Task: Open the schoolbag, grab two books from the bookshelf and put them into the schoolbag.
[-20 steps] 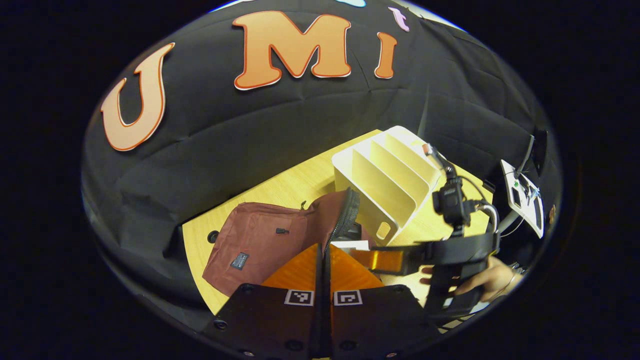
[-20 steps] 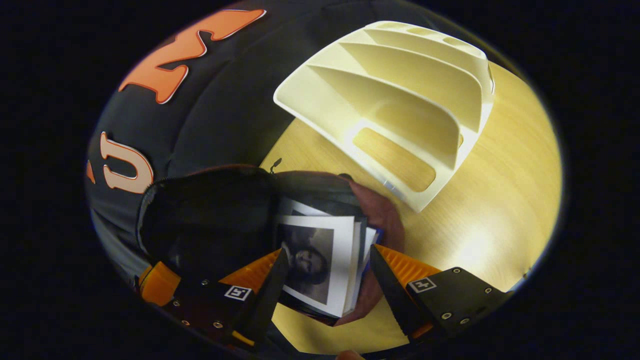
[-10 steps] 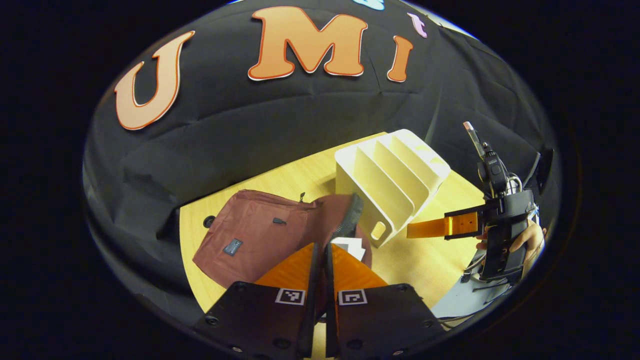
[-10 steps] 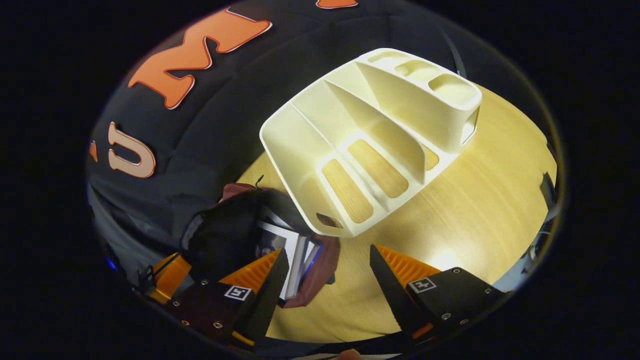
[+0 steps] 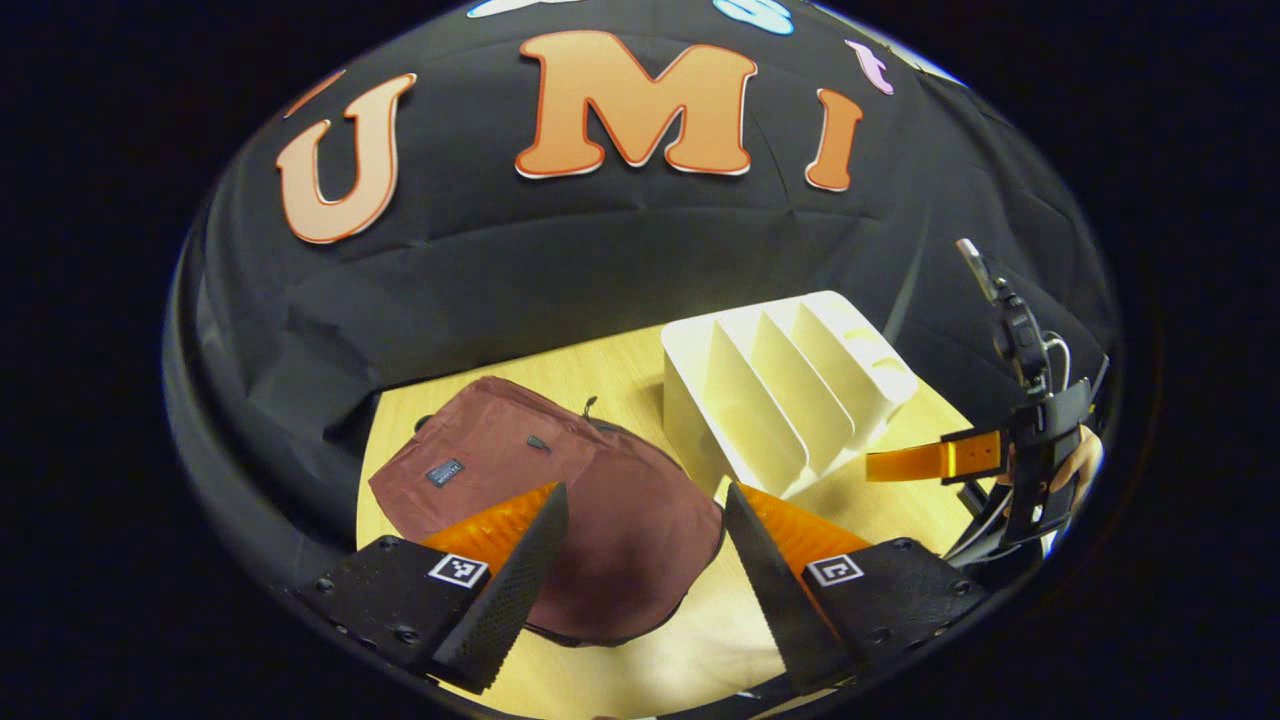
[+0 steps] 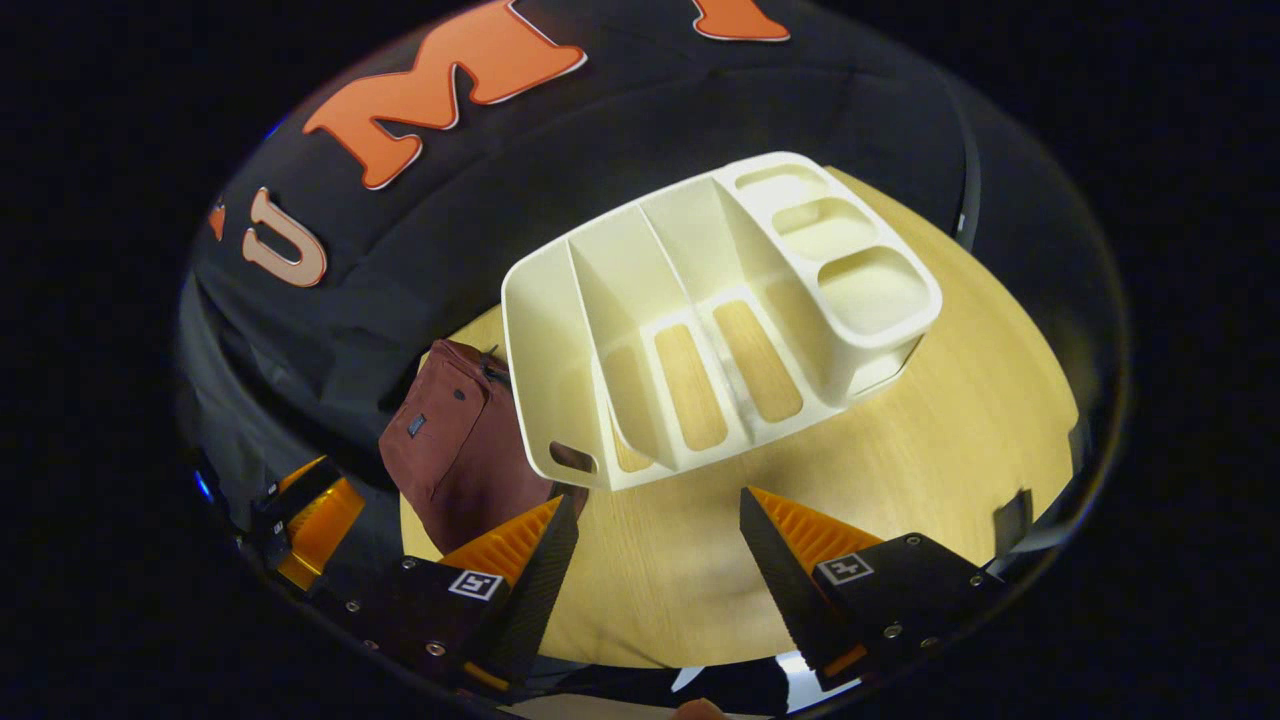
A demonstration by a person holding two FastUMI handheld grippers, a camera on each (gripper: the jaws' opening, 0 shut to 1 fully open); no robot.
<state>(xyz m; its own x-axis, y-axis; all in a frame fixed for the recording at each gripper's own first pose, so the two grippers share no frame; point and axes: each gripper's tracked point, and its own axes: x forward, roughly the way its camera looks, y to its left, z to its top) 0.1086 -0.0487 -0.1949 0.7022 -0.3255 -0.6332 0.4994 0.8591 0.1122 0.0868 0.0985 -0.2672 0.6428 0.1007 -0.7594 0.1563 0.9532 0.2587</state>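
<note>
Near the table's (image 5: 640,380) left edge lay the schoolbag (image 5: 560,500), directly ahead of the open, empty left gripper (image 5: 640,570); farther from the equally open right gripper (image 6: 655,570), facing the empty bookshelf (image 6: 700,320).

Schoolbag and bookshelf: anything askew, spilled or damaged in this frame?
Nothing stands out. The schoolbag lies flat on the table, flap down, beside the upright bookshelf, whose slots are empty. Both the left gripper and right gripper are open, holding nothing.
</note>
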